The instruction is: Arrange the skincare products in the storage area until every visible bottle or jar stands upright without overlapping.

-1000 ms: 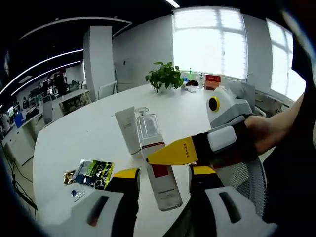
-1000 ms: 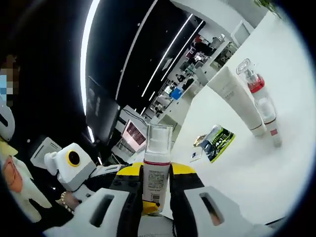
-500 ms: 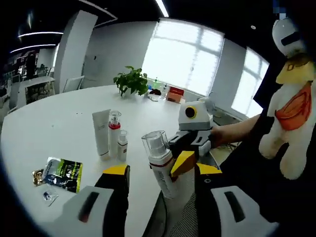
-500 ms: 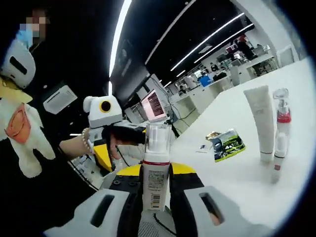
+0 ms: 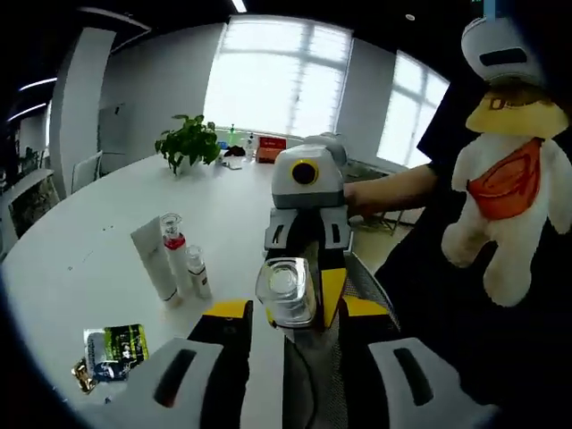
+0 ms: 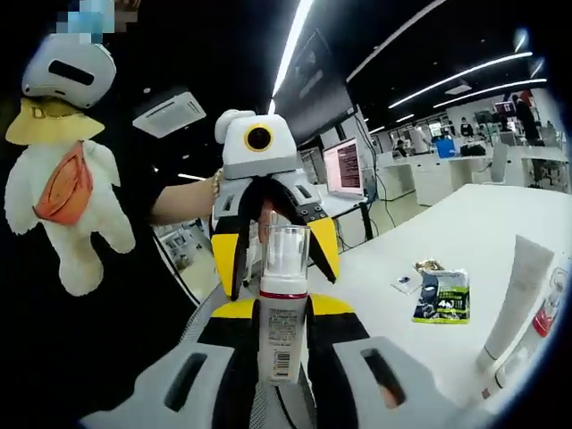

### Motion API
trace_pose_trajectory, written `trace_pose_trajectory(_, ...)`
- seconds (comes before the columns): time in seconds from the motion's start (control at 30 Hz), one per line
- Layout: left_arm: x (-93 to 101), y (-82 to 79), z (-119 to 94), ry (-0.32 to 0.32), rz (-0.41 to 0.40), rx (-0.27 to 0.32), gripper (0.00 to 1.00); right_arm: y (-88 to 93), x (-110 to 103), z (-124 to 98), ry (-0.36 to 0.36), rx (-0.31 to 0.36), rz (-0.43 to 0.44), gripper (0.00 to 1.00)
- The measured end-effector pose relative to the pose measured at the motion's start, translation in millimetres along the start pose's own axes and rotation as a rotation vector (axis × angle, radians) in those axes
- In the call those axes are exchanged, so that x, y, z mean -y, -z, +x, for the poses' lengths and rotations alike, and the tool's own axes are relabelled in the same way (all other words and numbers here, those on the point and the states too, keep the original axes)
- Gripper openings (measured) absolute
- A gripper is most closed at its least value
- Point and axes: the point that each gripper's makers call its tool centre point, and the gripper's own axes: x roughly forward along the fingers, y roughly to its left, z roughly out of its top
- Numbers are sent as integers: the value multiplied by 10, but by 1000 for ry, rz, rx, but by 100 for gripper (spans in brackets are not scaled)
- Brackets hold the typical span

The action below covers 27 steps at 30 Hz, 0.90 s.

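Beside upright tube point(image 5: 154, 260), sachet point(image 5: 118, 343)

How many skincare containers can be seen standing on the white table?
3, close together: a white tube, a red-collared pump bottle beside it, and a small bottle next to that. A fourth, clear-capped bottle is held in the right tongs.

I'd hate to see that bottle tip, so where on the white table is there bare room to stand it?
Bare table stretches between the potted plant and the white tube. More lies between the green sachet and the tube. It is crowded right at the tube, where two small bottles stand close beside it. The right gripper holds the pump bottle.
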Motion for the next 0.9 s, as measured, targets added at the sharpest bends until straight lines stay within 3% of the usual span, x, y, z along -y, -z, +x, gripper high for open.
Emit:
trace_pose_trajectory(0.17, -43, -22, -16, -7, 13, 7, 24, 8, -5, -14, -14, -18, -32, 19)
trace_pose_trajectory(0.4, -42, -52, -22, -13, 23, 24, 23, -55, 8, -18, -13, 7, -34, 19)
trace_pose_trajectory(0.57, -49, -89, -10, -24, 25, 41, 21, -45, 18, -10, -9, -20, -69, 19)
trace_pose_trajectory(0.63, -63, -116, -18, -43, 61, 47, 21, -49, 50, -15, 11, -25, -70, 19)
trace_pose_trajectory(0.8, -110, -201, -79, -55, 51, 88, 20, -134, 97, -50, 44, 33, -28, 21)
trace_pose_trajectory(0.9, -109, -259, -106, -53, 44, 114, 20, -76, 99, -26, 59, 0, -46, 21)
